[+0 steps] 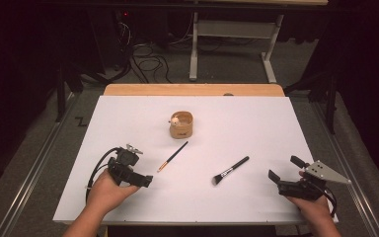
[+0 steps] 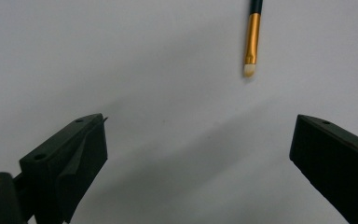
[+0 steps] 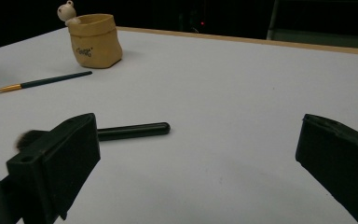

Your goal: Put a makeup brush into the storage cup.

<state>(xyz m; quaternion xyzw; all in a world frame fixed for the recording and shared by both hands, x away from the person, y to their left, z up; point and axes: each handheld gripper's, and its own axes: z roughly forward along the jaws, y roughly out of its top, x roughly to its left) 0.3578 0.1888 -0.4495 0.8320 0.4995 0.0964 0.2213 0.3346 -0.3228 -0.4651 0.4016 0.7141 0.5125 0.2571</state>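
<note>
A thin brush [image 1: 172,156] with a dark handle and gold ferrule lies left of centre on the white table sheet [image 1: 128,113]. A thicker black makeup brush [image 1: 231,170] lies to its right. My left gripper [image 1: 139,167] stands open just left of the thin brush, whose pale tip [image 2: 251,44] lies beyond the jaws of the left gripper [image 2: 198,135]. My right gripper [image 1: 286,168] is open near the sheet's right front, apart from the black brush [image 3: 130,131]. The right gripper [image 3: 198,140] holds nothing; the thin brush [image 3: 42,82] lies farther off.
A tan pouch-shaped cup [image 1: 181,124] with a small bear figure on its rim stands behind the brushes; in the right gripper view the cup [image 3: 94,39] is at the far left. A wooden table edge [image 1: 192,90] runs behind the sheet. Cables and a stand frame lie on the floor beyond.
</note>
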